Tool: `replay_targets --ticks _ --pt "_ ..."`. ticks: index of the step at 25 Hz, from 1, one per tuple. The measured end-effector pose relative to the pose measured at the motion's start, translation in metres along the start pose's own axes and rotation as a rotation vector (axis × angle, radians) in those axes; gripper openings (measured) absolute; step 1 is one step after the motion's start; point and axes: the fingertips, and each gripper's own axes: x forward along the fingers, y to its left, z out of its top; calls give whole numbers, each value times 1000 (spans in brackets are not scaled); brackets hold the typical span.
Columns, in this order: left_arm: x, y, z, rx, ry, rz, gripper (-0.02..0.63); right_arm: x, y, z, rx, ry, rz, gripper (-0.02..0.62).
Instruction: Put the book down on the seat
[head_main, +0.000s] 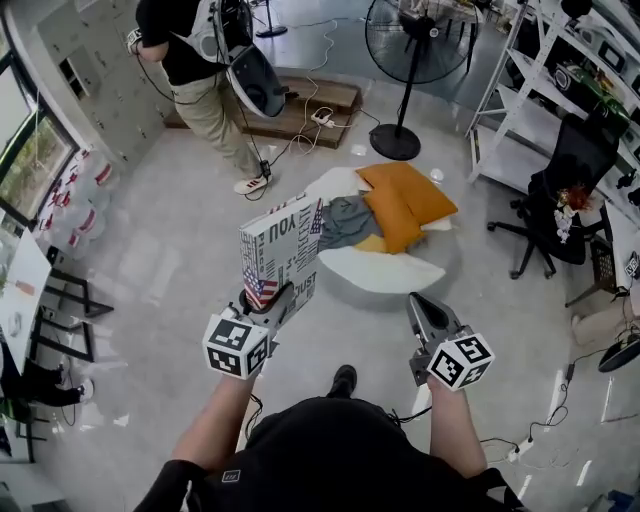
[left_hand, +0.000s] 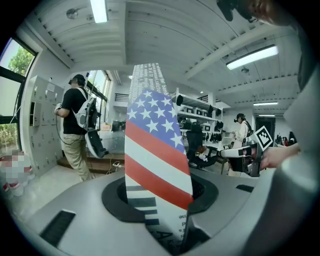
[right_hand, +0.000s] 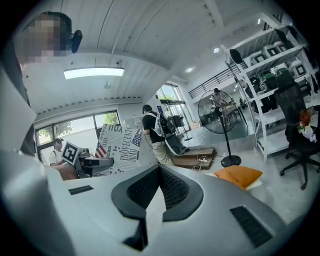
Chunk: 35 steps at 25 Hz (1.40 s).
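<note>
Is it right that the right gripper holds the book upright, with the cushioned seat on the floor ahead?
No. The left gripper holds the book upright, as the left gripper view shows; the right gripper is shut on nothing. The cushioned seat does lie on the floor ahead.

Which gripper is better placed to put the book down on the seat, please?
Left. The left gripper is clamped on the book, held upright just short of the seat with its orange cushions. The right gripper is shut and empty.
</note>
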Motion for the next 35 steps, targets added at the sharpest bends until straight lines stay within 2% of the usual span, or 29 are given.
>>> replay_targets --ticks 8,17,22,27,32,35 --pt "50 -8 26 -22 6 15 169 13 -52 25 28 -36 51 15" --pt "89 -7 62 -22 20 21 169 3 -96 44 91 -31 12 15" --pt "115 5 53 -31 7 -7 169 11 -112 32 103 -32 -30 15" --pt "154 26 49 -39 0 -48 168 35 -131 35 96 -40 -75 15" --pt "208 54 77 -43 12 -94 169 81 -157 61 110 -17 -104 15" --pt "235 75 79 -41 24 -116 169 115 -166 62 118 1 -110 15"
